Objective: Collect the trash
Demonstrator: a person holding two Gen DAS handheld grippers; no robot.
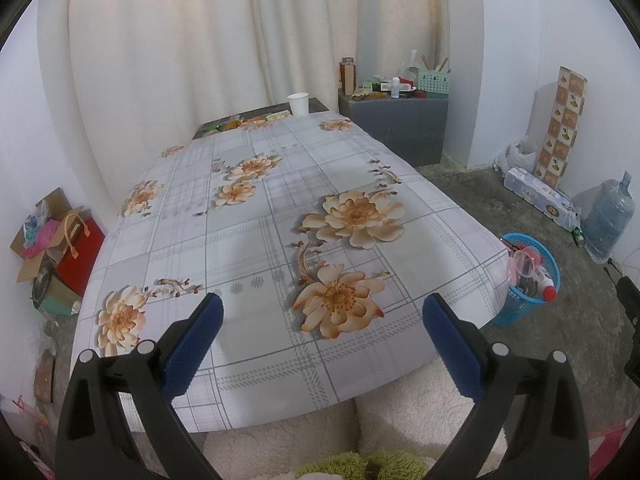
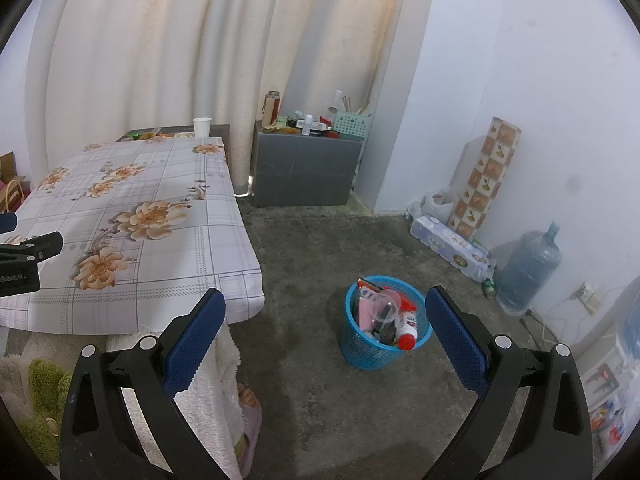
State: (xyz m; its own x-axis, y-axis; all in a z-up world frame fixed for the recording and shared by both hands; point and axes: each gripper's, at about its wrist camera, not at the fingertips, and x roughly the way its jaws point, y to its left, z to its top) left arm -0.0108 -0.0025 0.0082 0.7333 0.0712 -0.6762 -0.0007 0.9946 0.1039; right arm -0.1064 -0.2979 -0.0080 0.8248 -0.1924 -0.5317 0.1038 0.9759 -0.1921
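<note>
left wrist view shows the left gripper [image 1: 322, 330] spread wide and empty above the flowered table [image 1: 248, 240]. right wrist view shows the right gripper [image 2: 324, 326] also wide open, holding nothing, over the concrete floor [image 2: 312, 400]. trash [image 2: 390, 314] fills the blue basket [image 2: 360, 350] on the floor beside the table's near corner.

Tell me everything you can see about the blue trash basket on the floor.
The blue trash basket is a round, lattice-walled bin that looks like plastic, standing upright on the concrete floor just off the table's corner, apart from it. It is nearly full: a clear cup, a white bottle with a red cap and pink packaging poke out.
</note>
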